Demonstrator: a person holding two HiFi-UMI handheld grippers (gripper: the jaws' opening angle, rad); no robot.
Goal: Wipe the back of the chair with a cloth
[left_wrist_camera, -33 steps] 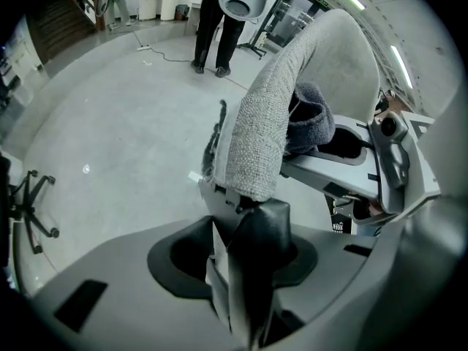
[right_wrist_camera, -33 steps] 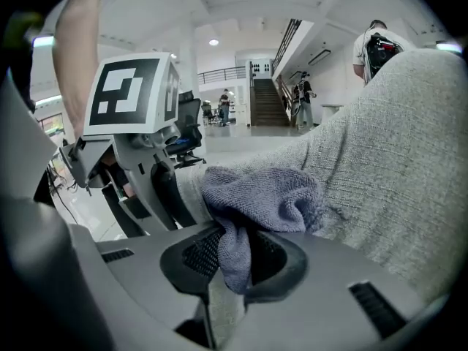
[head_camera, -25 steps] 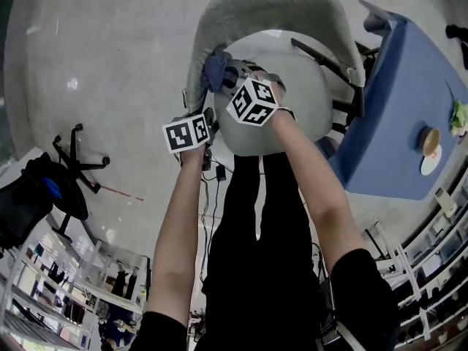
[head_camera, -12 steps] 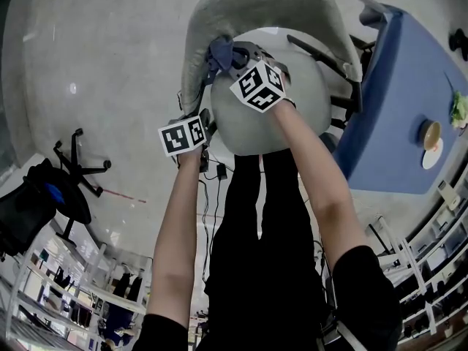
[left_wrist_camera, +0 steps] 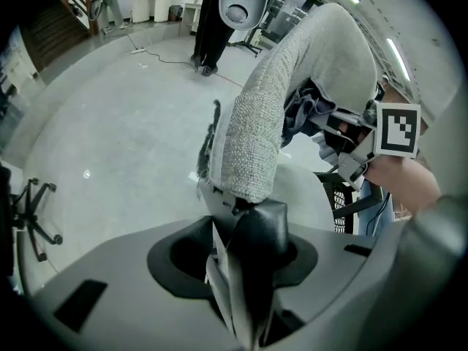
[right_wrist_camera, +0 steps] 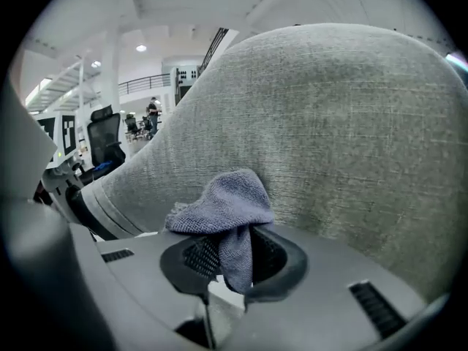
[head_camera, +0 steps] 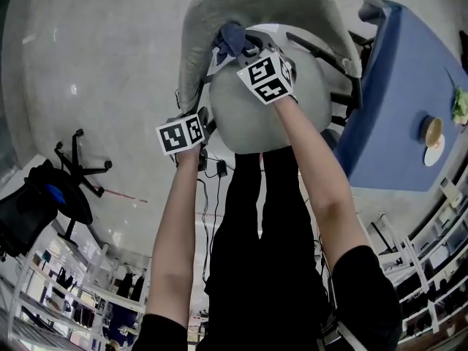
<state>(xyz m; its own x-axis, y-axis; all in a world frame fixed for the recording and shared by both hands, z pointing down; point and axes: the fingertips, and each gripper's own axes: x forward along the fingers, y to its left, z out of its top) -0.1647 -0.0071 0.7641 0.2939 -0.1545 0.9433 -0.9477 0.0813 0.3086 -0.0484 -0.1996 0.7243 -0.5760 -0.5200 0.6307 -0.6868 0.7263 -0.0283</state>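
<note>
Open floor to the left, crowding to the right

The curved chair back (head_camera: 219, 9) walls in the right gripper (right_wrist_camera: 234, 256) ahead and on both sides, and a black armrest (head_camera: 322, 50) crosses on its right. The blue table (head_camera: 402, 101) stands just beside the chair there. To the left, bare floor (head_camera: 95, 57) lies open up to a black office-chair base (head_camera: 80, 159).

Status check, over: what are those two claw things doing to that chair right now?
Left gripper clamped on edge of chair back. Right gripper shut on cloth, cloth against the fabric. Nothing blocking.
</note>
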